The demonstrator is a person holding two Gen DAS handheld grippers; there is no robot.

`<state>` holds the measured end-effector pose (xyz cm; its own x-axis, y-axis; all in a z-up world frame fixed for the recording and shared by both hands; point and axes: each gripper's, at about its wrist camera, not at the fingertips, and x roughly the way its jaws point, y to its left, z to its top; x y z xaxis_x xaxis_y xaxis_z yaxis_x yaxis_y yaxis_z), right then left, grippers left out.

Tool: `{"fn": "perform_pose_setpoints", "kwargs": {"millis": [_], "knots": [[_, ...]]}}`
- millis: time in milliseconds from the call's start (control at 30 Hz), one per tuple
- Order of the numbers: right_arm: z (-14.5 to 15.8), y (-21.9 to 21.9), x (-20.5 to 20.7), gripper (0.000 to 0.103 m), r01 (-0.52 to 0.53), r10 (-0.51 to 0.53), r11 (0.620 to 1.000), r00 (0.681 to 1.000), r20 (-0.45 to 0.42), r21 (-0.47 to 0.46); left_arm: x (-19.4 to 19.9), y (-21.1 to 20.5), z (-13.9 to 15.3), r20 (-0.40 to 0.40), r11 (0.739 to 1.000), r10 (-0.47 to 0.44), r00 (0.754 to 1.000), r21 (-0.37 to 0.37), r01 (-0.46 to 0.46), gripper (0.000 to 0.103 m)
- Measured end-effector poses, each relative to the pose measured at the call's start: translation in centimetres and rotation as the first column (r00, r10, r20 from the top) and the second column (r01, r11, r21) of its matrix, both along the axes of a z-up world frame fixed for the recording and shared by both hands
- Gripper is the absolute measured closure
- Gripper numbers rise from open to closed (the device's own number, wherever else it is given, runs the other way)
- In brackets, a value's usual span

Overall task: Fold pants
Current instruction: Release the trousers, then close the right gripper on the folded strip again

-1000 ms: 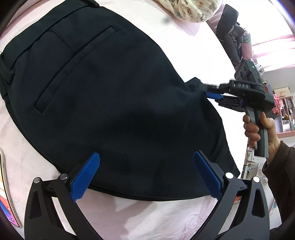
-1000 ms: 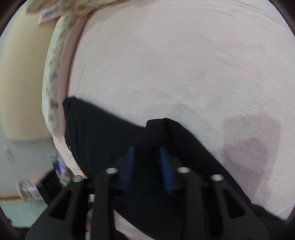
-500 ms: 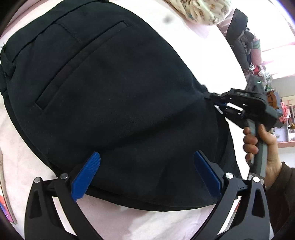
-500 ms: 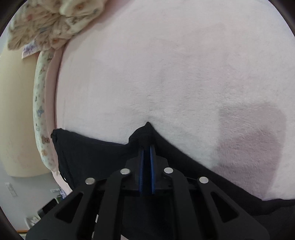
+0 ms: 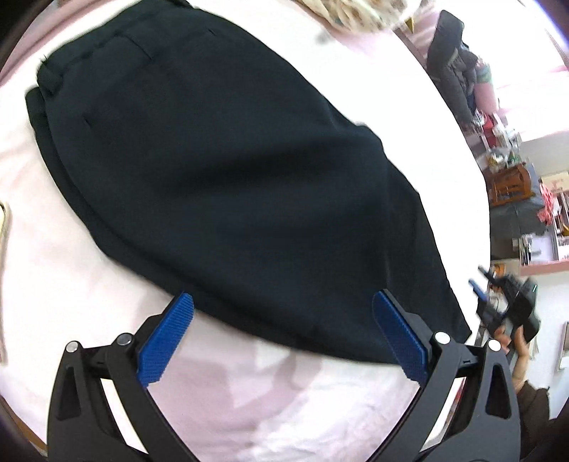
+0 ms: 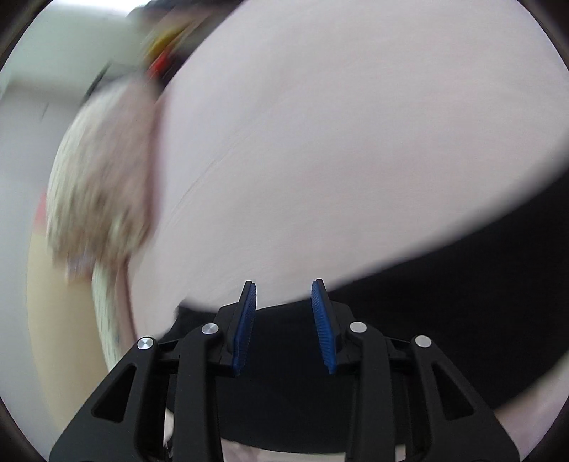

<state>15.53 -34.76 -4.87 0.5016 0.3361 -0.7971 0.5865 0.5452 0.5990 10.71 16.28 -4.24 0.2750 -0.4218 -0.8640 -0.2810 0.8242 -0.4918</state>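
Found the pants [image 5: 227, 170] lying flat on the pink bed [image 5: 89, 284], doubled leg over leg, with the waistband and a back pocket toward the far left corner and the rest running toward the near right edge. Saw a flowered quilt [image 5: 355, 14] bunched at the far edge, clear of the cloth.

Held the left gripper [image 5: 282, 295] spread wide above the near long edge of the pants, pinching nothing and, as far as could be told, pressing on nothing.

Had just been opening the right gripper [image 6: 283, 284]: its jaws stood part way apart with no fold caught between the pads, only dark cloth lying below them. From the left wrist view, showed small and blurred past the right edge of the pants, carried by a hand [image 5: 515, 341], apart from the fabric.

Judged the step as letting go after laying or tugging a layer, ahead of the next fold. To do it well, needed a clean lift away, so that no pad snagged the top layer and pulled it askew. Needed a check that the long edges lay matched before any new grip. Would likely have called for both grippers pinching through all layers at the leg end, then carrying it level toward the waistband, low over the bed. Risked a slipped under-layer with too shallow a pinch.
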Motion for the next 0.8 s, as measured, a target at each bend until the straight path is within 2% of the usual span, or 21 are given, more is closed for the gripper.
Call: {"fn": "perform_pose_setpoints", "kwargs": {"millis": [133,233,300,333,433,500,600,633,733,800], "knots": [[-1.1,-5.2,-6.8,0.069,0.179,-0.178,0.984,0.983,-0.05,0.008,-1.0,-2.7,-0.3,-0.026,0.997,-0.07,0.997,-0.019,0.069,0.002],[-2.8,-6.0,-8.9,0.069,0.176,-0.178,0.984,0.978,-0.109,-0.031,-2.0,-4.2,-0.3,-0.028,0.994,-0.103,0.994,-0.038,0.102,0.002],[-5.3,-6.2,-9.4,0.069,0.174,-0.176,0.984,0.961,-0.213,-0.027,-2.7,-5.0,0.0,-0.022,0.992,-0.122,0.992,-0.036,0.121,0.002],[-6.0,-6.1,-9.6,0.069,0.181,-0.178,0.984,0.959,-0.221,-0.008,-2.9,-5.3,0.1,-0.018,0.991,-0.13,0.991,-0.034,0.129,0.002],[-6.3,-6.0,-9.3,0.068,0.206,-0.202,0.978,0.955,-0.216,-0.002,-3.4,-6.0,0.5,-0.006,0.989,-0.145,0.989,-0.029,0.144,0.002],[-5.5,-5.8,-9.0,0.068,0.18,-0.178,0.984,0.964,-0.2,-0.007,-4.3,-6.3,0.7,0.003,0.989,-0.145,0.989,-0.038,0.145,0.002],[-2.4,-5.8,-9.9,0.068,0.195,-0.197,0.98,0.978,-0.071,-0.028,-6.1,-5.7,0.8,0.007,0.988,-0.145,0.989,-0.056,0.145,0.002],[-1.7,-6.0,-10.6,0.067,0.22,-0.222,0.974,0.974,-0.046,-0.044,-6.5,-5.6,0.8,0.005,0.988,-0.145,0.989,-0.061,0.145,0.002],[-0.9,-7.0,-13.0,0.05,0.322,-0.328,0.941,0.943,-0.048,-0.103,-7.2,-5.3,0.5,-0.005,0.986,-0.149,0.989,-0.077,0.148,0.002],[-1.3,-7.4,-15.2,0.049,0.408,-0.417,0.905,0.907,-0.063,-0.116,-7.9,-4.8,0.3,-0.009,0.985,-0.152,0.988,-0.083,0.151,0.002]]}}
